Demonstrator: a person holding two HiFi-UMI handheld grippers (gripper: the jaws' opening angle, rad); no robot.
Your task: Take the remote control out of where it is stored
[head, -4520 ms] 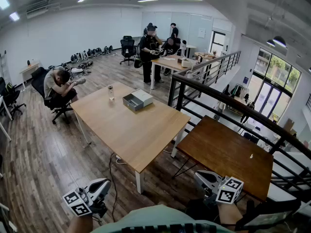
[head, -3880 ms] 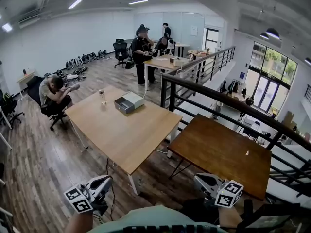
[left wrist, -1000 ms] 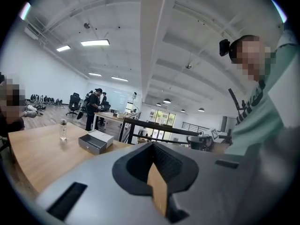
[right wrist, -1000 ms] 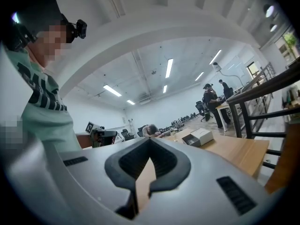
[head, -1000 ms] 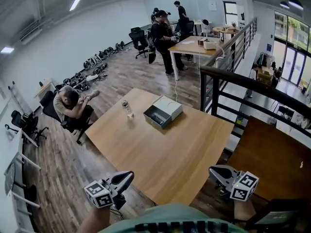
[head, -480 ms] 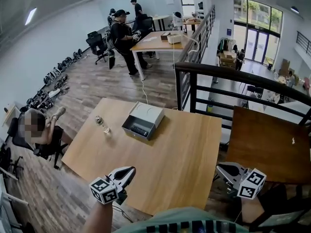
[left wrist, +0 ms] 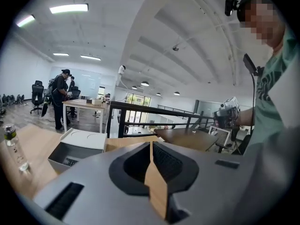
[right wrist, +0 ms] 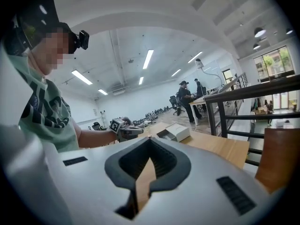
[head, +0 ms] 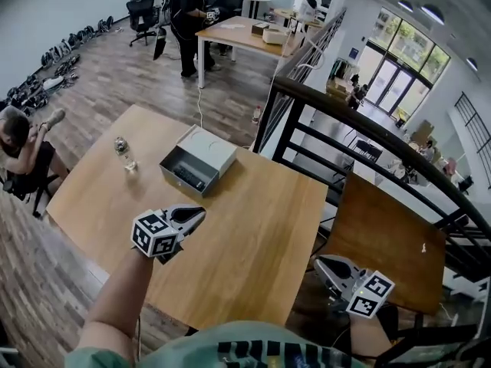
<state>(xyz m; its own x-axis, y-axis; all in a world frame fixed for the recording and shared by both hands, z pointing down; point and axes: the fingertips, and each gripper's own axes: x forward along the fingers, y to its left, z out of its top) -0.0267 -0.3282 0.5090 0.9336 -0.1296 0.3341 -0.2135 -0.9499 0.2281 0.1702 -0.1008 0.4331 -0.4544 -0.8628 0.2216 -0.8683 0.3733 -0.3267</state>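
Remote control (head: 186, 176), dark and slim, lies in the open grey box (head: 209, 148) beyond the nearer left tongs (head: 196, 215), pressed together like the right tongs (head: 322, 265).

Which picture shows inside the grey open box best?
The head view: it looks down into the grey open box, showing a dark remote-like thing inside. The left gripper view shows it from the side; the right gripper view shows it small and far.
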